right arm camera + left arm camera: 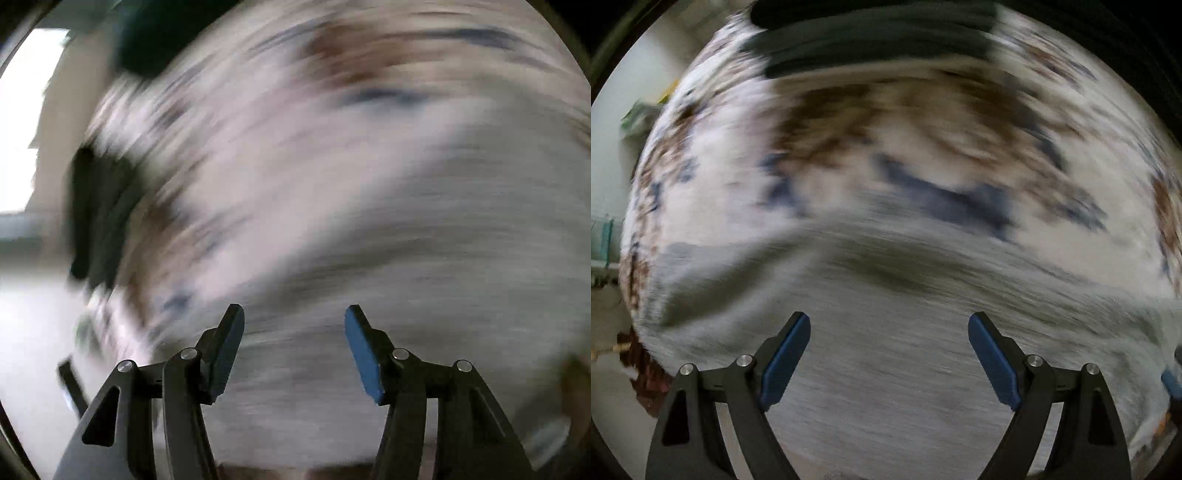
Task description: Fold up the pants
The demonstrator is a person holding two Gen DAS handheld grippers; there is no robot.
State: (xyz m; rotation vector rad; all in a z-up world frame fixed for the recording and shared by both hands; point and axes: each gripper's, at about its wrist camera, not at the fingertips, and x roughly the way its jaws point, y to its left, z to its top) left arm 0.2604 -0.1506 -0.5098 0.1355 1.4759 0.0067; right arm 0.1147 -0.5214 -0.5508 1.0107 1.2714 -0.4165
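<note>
Grey pants (894,369) lie spread on a patterned bedspread, smeared by motion blur in both views. My left gripper (889,321) hangs above the grey cloth, pointing down, its blue-padded fingers (786,362) wide apart with nothing between them. The same grey pants (424,258) fill the lower right of the right wrist view. My right gripper (294,314) stands open over them, and nothing is held between its fingers (364,354). A fold or crease in the pants (886,273) shows as a darker band ahead of the left gripper.
The bedspread (849,140) is white with brown and blue blotches. A dark garment (879,40) lies at its far edge, and the dark garment (99,218) also shows at the left of the right wrist view. Pale floor and clutter sit beyond the bed's left edge (613,221).
</note>
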